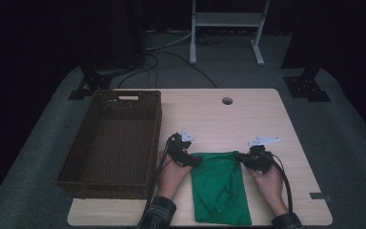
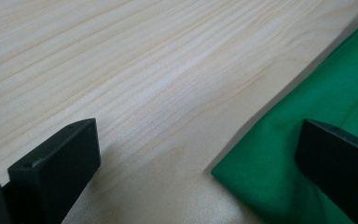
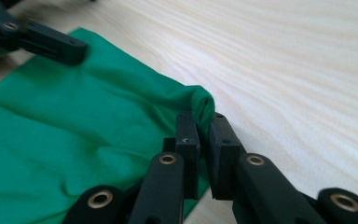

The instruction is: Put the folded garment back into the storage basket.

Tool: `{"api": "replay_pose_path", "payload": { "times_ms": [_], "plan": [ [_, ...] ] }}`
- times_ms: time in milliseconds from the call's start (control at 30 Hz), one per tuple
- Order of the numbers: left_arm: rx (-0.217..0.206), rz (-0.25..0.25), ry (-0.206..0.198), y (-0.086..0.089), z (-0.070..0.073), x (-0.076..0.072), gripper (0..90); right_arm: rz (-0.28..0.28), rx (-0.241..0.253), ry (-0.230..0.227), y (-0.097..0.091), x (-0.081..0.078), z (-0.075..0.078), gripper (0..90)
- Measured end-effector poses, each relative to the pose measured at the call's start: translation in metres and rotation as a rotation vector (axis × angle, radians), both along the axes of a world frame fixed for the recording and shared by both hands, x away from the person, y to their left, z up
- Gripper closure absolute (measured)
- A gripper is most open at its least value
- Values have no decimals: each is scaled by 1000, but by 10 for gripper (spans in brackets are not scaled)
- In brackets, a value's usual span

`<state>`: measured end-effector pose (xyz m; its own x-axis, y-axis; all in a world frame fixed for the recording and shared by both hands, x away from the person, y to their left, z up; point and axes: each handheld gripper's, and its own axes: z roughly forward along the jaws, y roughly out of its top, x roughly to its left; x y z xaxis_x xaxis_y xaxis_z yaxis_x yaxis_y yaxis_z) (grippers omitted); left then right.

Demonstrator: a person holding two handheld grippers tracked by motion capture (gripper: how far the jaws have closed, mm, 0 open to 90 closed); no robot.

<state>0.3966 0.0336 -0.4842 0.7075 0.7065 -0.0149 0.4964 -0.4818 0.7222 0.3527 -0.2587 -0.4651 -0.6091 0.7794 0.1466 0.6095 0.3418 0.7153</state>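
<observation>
Your sleeves are cut off by the bottom edge of the high view. In the left gripper view the green cloth (image 2: 317,140) runs off the right and bottom edges, and a black jaw hides part of it. In the right gripper view the pinched cloth corner is hidden between the jaws.

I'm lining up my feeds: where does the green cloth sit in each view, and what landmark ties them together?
High view: green cloth lies at the table's near edge, between the left claw and right claw.
Left gripper view: lower right, its corner between the open jaws.
Right gripper view: left half, its corner pinched by the right claw.
Shared landmark: the pale wood-grain tabletop.
</observation>
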Motion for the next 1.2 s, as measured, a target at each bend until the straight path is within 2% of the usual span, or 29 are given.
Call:
{"api": "replay_pose_path", "payload": {
  "times_ms": [100,200,267,300,367,400,500,567,633,733,833,1200],
  "plan": [
    [1,0,0,0,0,0,0,-20,-8,17,0,3,-4,828],
    [1,0,0,0,0,0,0,-59,-48,13,0,3,-5,784],
    [1,-1,-1,0,0,0,0,-77,-39,10,-4,3,-4,773],
    [1,0,-1,0,0,0,0,-89,-49,1,-6,3,-2,779],
    [1,0,-1,0,0,0,0,-138,-102,-25,-9,1,0,783],
    [2,0,-1,0,0,0,0,-146,-59,-21,-16,1,1,773],
    [2,-1,-1,0,0,0,0,-159,-51,-35,-20,0,4,758],
    [2,-1,-1,0,0,0,0,-158,-26,-54,-23,-4,9,739],
    [2,-1,-1,0,0,0,0,-116,5,-88,-22,-12,17,710],
    [2,-1,-1,0,0,0,0,-60,12,-117,-16,-20,24,689],
    [2,-2,-1,0,0,0,0,-28,8,-135,-8,-28,28,688],
    [1,-2,-1,0,0,0,0,68,16,-147,18,-44,38,654]
  ]
}}
